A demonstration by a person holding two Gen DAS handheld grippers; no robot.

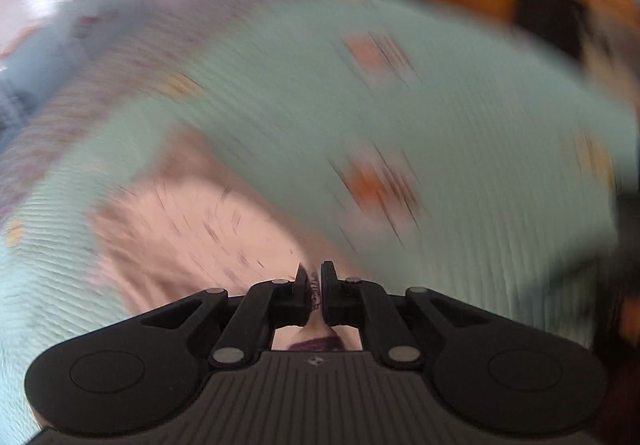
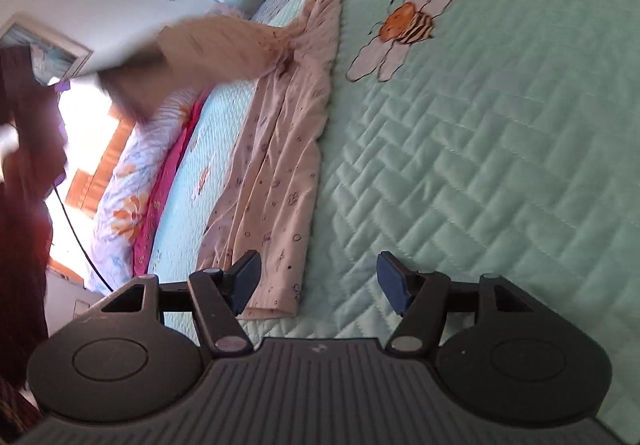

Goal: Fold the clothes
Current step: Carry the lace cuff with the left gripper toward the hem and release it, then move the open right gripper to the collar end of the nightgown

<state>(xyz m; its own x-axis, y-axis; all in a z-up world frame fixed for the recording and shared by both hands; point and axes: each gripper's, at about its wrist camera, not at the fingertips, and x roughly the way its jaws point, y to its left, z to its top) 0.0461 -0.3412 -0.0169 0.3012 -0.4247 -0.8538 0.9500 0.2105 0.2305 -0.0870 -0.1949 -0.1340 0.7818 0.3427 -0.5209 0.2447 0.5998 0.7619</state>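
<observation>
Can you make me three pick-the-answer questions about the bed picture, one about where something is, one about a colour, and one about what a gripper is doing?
1. Where does the pink garment lie?
A. on the green bedspread
B. on the floor
C. in a basket

2. What colour is the bee's head on the bedspread?
A. blue
B. orange
C. purple

3. How does the right gripper stand?
A. shut on the cloth
B. shut on nothing
C. open, holding nothing

Answers:
1 A: the garment stretches across the quilted bedspread, one end lifted into the air.
2 B: the head is orange, beside black stripes.
3 C: the fingers stand wide apart, with only the garment's hem and the bedspread in view between them.
</observation>
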